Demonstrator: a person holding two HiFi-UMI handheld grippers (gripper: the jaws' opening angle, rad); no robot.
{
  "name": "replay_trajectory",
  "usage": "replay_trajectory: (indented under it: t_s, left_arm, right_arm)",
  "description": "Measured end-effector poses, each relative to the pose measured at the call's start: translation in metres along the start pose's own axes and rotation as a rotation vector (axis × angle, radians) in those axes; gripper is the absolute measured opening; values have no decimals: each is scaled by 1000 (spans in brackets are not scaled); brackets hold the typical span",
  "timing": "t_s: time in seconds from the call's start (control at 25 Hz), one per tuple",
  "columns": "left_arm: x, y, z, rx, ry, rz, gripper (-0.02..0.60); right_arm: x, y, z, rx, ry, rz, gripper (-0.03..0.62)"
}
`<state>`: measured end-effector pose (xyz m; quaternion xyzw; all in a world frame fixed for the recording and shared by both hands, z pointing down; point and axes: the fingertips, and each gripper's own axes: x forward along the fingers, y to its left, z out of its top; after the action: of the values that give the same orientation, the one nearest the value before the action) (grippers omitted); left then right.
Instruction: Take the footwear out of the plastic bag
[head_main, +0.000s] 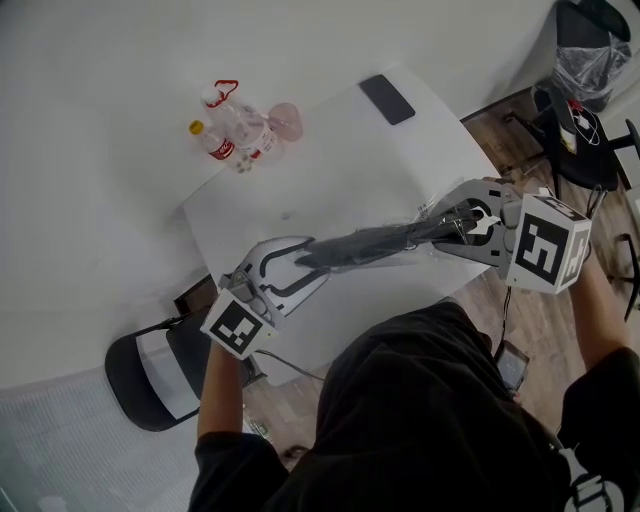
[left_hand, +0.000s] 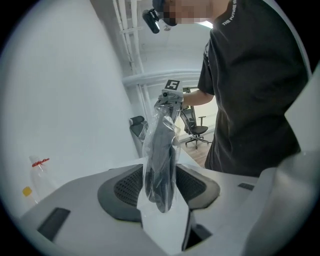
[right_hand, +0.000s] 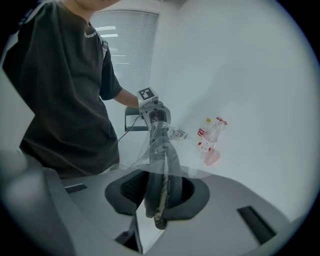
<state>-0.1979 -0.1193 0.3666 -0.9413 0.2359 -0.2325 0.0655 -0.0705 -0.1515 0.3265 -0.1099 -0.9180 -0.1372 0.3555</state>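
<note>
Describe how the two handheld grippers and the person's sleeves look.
Both the left gripper and right gripper are light grey shells with dark mesh-textured jaws, each carrying a white cube printed with black square markers. The person wears a dark short-sleeved T-shirt.

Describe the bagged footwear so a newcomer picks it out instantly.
Find the white table. Over its near edge, the left gripper and right gripper hold long dark footwear in a clear plastic bag. The bottles and phone farther back sit untouched.

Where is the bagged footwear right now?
Head view, centre: the footwear, in its plastic bag, is held above the white table, the left tongs clamping one end and the right tongs the other.
</note>
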Motion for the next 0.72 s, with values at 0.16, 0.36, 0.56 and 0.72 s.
replay_trajectory:
  t_s: [0.16, 0.36, 0.56, 0.72]
  left_arm:
    - [-5, 11, -11, -81, 42, 16, 342]
    - [-10, 28, -22, -45, 144, 28, 406]
    - [22, 11, -44, 82, 342, -83, 433]
    - [28, -9, -67, 67, 425, -149, 436]
  right_arm:
    - [-1, -7, -1, -54, 27, -55, 86]
    - [4, -8, -2, -135, 89, -72, 83]
    - [24, -14, 20, -273, 110, -80, 83]
    - [32, -20, 21, -327, 144, -125, 83]
